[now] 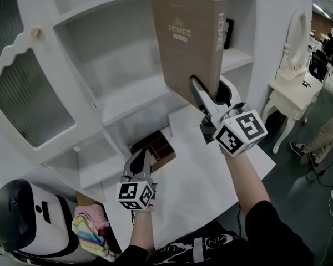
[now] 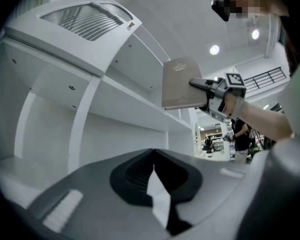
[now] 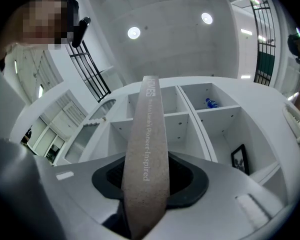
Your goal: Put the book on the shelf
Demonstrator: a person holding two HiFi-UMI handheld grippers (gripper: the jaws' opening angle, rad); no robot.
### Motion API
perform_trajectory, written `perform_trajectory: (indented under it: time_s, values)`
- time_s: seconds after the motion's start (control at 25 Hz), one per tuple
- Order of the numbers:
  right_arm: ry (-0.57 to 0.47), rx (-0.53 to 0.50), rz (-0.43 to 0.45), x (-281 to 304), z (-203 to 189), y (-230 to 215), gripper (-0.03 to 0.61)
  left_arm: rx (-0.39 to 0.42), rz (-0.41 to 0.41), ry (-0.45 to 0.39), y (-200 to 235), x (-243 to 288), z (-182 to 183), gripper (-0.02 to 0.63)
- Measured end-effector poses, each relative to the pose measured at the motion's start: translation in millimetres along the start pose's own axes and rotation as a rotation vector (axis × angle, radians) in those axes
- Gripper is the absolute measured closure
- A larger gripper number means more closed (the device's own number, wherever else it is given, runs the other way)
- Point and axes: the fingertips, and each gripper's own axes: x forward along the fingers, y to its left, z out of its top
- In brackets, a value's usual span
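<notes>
Book (image 1: 188, 43) held up before the shelf unit (image 1: 127, 101)
The right gripper's (image 1: 210, 90) fingers pinch its lower edge, spine upright, in front of an open compartment; the left gripper's (image 1: 140, 158) fingers are pressed together, empty, below the shelf unit.

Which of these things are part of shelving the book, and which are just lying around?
In the job: brown book, gripped by the right gripper; white shelf unit.
Just lying about: striped cloth, dark brown box, framed picture, blue bottle, dressing table.
</notes>
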Motion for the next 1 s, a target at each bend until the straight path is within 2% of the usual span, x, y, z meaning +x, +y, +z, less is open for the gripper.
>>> perform_trajectory:
  time_s: [0.24, 0.36, 0.48, 0.64, 0.8, 1.0]
  values:
    - [0.126, -0.064, -0.066, 45, -30, -29, 0.407, 0.010, 0.007, -0.003, 2, 23, 0, 0.614]
    - [0.159, -0.053, -0.080, 63, -44, -43, 0.405, 0.006, 0.012, -0.001, 2, 34, -4, 0.614]
    - [0.198, -0.033, -0.074, 75, -57, -54, 0.405, 0.005, 0.022, -0.003, 0, 41, -8, 0.614]
    - [0.312, -0.015, -0.078, 91, -76, -68, 0.402, 0.007, 0.035, -0.005, 3, 48, -10, 0.614]
    - [0.420, 0.002, -0.035, 107, -90, -73, 0.400, 0.003, 0.042, 0.002, 4, 54, -14, 0.614]
    - [0.449, -0.018, -0.044, 117, -100, -76, 0.396, -0.005, 0.054, -0.001, 1, 56, -18, 0.614]
